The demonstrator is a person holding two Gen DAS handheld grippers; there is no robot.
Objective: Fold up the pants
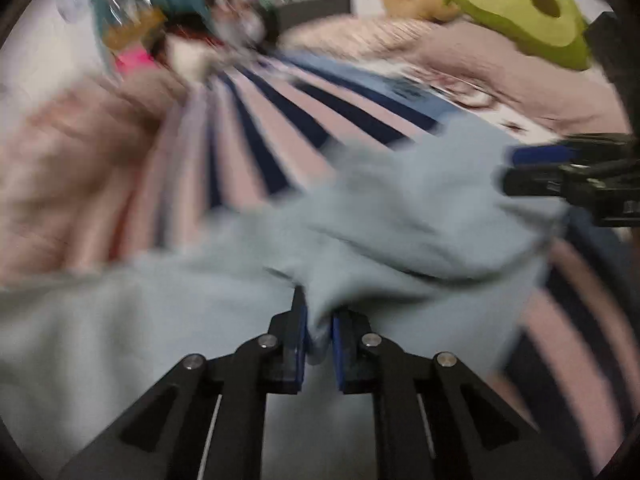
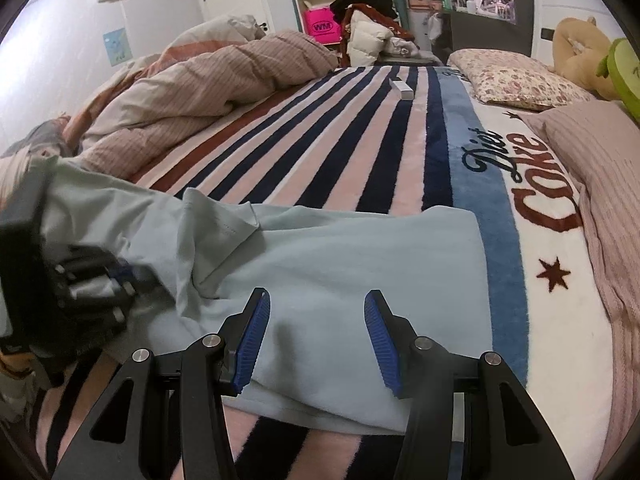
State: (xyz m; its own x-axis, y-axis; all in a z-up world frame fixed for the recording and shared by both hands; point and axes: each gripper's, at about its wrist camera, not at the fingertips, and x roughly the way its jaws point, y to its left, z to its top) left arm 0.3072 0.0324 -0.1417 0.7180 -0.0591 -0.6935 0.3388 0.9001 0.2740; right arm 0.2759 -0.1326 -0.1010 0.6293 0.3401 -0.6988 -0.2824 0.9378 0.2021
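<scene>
Light blue pants lie on the striped blanket of a bed. In the blurred left wrist view my left gripper is shut on a bunched fold of the pants. My right gripper is open, hovering just above the flat end of the pants, with no cloth between its blue pads. The left gripper shows at the left edge of the right wrist view, holding the crumpled end. The right gripper shows at the right edge of the left wrist view.
A rumpled beige duvet lies at the left of the bed. A floral pillow, a pink pillow and an avocado plush toy lie at the right. A small white box rests on the blanket further ahead.
</scene>
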